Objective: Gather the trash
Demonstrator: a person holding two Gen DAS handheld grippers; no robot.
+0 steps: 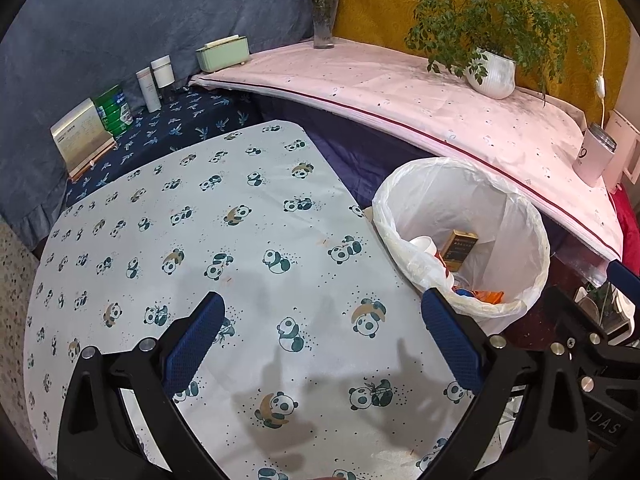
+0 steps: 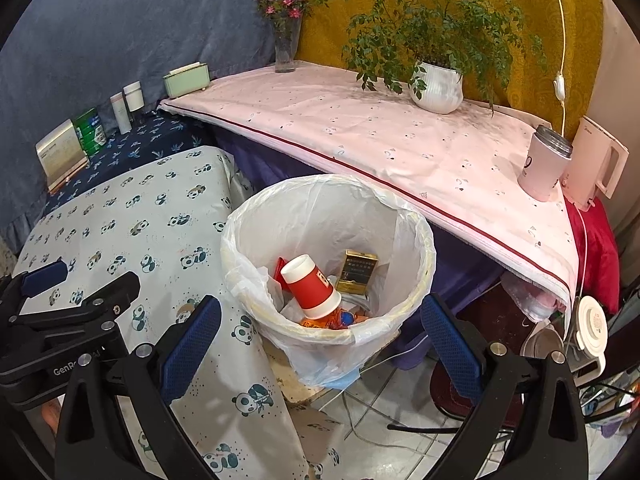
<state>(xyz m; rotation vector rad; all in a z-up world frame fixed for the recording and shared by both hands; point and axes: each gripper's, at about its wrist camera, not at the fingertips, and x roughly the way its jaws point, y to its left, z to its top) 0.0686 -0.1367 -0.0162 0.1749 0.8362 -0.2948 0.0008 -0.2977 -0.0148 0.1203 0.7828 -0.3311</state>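
The left claw (image 1: pixel 322 334) was spread wide and empty above the panda-print surface (image 1: pixel 240 240). The right claw (image 2: pixel 320 334) was likewise spread and empty, positioned over the near rim of the lined bin (image 2: pixel 424 240) beside the surface. Inside the bin, beyond the right claw's fingertips, lay a red paper cup (image 2: pixel 310 286), a gold box (image 2: pixel 356 272) and orange wrappers (image 2: pixel 332 318).

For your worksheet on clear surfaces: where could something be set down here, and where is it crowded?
Free: the panda tablecloth, bare from the open left gripper to its far edge; the pink shelf between vase and plant pot. Crowded: the dark-blue ledge holding containers, and the bin.
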